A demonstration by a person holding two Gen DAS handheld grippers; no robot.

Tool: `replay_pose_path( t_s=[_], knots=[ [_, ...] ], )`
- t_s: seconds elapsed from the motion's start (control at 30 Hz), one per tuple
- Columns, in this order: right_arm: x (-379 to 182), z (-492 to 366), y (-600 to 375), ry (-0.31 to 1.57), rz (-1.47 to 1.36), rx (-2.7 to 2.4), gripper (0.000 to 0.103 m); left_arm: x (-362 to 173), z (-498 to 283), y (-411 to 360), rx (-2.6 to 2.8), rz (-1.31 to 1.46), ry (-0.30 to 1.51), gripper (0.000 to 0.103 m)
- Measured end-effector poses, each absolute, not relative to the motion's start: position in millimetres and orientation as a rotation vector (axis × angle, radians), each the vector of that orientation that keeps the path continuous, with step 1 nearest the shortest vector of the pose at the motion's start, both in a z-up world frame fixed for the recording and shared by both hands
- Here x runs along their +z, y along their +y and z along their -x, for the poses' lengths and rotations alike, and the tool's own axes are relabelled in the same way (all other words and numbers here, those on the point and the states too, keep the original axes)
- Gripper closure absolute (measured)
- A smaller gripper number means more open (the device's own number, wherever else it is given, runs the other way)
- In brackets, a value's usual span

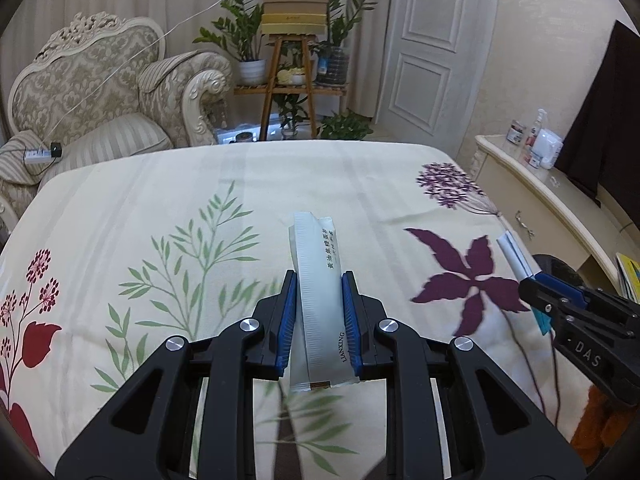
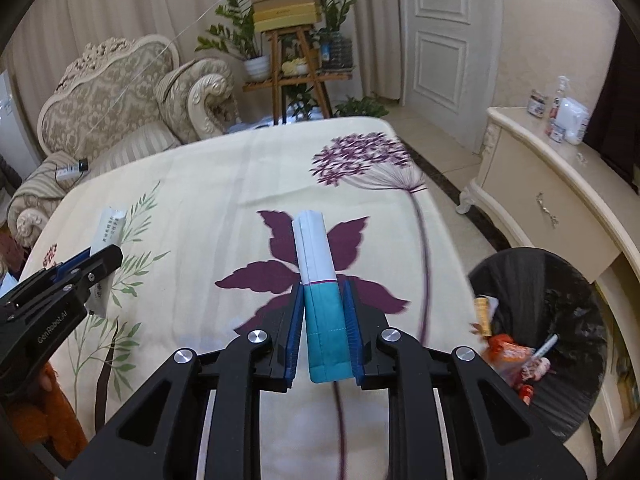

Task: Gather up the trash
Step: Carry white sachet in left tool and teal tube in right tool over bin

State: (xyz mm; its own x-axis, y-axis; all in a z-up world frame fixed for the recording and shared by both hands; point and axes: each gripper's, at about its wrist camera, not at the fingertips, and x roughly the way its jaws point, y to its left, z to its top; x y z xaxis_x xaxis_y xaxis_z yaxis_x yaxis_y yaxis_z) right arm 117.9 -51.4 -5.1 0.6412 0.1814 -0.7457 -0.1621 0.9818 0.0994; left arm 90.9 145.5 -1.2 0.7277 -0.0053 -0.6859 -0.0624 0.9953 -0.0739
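My left gripper is shut on a long white wrapper with printed text, held above the floral tablecloth. My right gripper is shut on a white-and-teal packet, also lifted over the cloth. In the left wrist view the right gripper shows at the right edge with the packet sticking out. In the right wrist view the left gripper shows at the left with the wrapper. A black-lined trash bin holding several wrappers stands low right of the table.
An ornate armchair stands beyond the table on the left. A wooden plant stand with boxes and plants is at the back, a white door beside it. A cream sideboard with bottles runs along the right.
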Motion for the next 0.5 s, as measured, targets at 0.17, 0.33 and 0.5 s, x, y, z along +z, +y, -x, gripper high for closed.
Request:
replay_pose_path(
  t_s=[0.17,0.33,0.5],
  knots=[
    [1,-104,-77,0.835,-0.051,0.158,0.082,6,-84,124,-0.006,0.081,0.741,0.081],
    [1,-93,-100,0.83,-0.074,0.115,0.082,9,-80,99,-0.054,0.063,0.735,0.081],
    [4,-80,-128,0.814,-0.091,0.059,0.082,13,-80,67,-0.113,0.041,0.726,0.081]
  ],
)
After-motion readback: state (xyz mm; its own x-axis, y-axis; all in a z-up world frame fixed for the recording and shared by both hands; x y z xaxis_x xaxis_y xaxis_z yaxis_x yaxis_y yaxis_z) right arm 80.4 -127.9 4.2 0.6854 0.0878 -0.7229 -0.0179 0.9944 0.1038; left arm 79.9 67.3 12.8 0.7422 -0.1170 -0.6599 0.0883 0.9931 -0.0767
